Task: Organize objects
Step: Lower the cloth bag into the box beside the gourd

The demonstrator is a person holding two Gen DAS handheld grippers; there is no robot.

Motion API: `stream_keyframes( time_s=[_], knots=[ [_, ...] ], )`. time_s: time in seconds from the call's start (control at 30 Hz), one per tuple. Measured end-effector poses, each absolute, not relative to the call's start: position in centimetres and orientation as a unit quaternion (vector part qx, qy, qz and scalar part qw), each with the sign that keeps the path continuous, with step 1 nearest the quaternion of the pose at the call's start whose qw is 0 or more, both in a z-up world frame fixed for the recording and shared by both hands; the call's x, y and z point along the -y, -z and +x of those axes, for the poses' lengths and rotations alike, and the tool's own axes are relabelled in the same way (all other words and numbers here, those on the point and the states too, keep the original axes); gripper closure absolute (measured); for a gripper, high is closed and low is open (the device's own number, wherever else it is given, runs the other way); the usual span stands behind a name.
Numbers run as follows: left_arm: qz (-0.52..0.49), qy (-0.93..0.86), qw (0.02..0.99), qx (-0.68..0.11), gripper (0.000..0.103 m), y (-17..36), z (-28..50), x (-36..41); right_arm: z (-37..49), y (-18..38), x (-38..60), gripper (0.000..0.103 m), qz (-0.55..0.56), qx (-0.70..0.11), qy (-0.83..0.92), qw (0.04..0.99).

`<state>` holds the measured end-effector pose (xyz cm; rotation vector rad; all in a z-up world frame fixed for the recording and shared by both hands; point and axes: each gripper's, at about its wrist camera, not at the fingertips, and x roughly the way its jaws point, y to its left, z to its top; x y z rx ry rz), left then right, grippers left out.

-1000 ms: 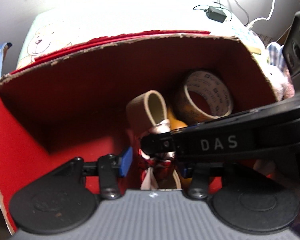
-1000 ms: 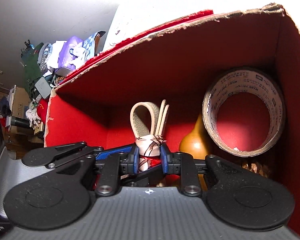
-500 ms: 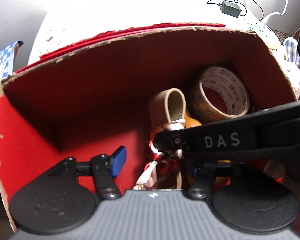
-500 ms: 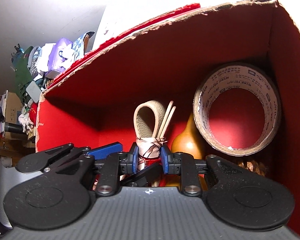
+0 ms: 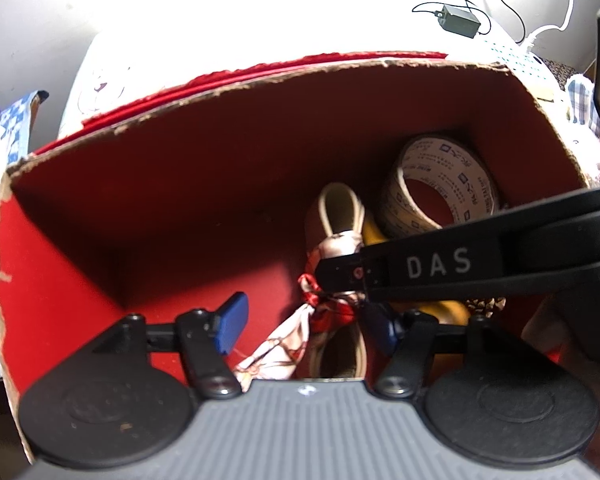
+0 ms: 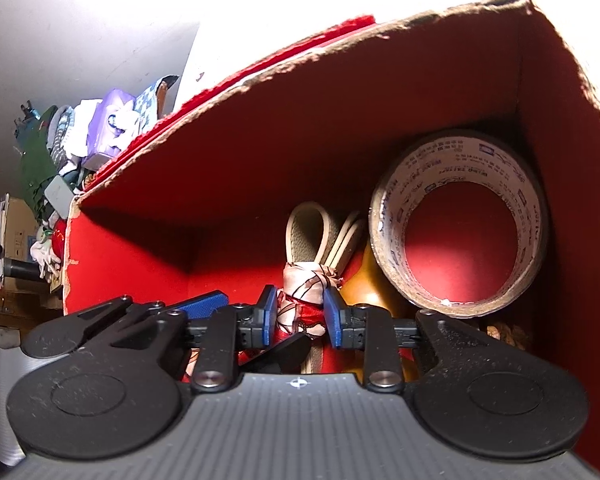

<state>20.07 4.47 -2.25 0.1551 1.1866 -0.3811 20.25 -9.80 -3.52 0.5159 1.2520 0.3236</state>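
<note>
A red cardboard box (image 5: 220,184) (image 6: 300,140) lies open toward me. Inside it is a looped beige strap tied with a red-and-white patterned scarf (image 5: 332,252) (image 6: 304,284). My right gripper (image 6: 300,314) is shut on the scarf knot, deep inside the box; its black arm marked DAS (image 5: 460,264) crosses the left wrist view. My left gripper (image 5: 308,324) is open and holds nothing, with the scarf's tail between its blue pads (image 5: 232,322).
A roll of printed tape (image 5: 440,188) (image 6: 460,220) stands in the box's right back corner. A yellow-brown gourd (image 6: 360,288) sits between tape and strap. A pile of clutter (image 6: 80,152) lies left of the box. A charger with cable (image 5: 460,20) lies behind it.
My left gripper has opened wide, let go of the scarf bundle and drawn back a little. My right gripper keeps its hold and has pushed the bundle slightly deeper.
</note>
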Motion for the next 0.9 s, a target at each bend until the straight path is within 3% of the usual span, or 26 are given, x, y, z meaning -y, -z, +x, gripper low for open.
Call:
stream_keyframes(
  time_s=[0.23, 0.4, 0.9],
  knots=[
    [0.071, 0.178, 0.809, -0.556, 0.036, 2.31, 20.11, -4.41, 20.27, 3.57, 9.90, 0.075, 0.246, -0.573, -0.147, 0.768],
    [0.063, 0.174, 0.808, -0.560, 0.030, 2.36, 20.30, -4.53, 19.97, 3.37, 10.27, 0.074, 0.258, -0.556, -0.149, 0.776],
    [0.064, 0.166, 0.815, -0.552, 0.037, 2.29, 20.12, -4.38, 19.78, 2.84, 10.46, 0.075, 0.277, -0.513, -0.153, 0.798]
  ],
)
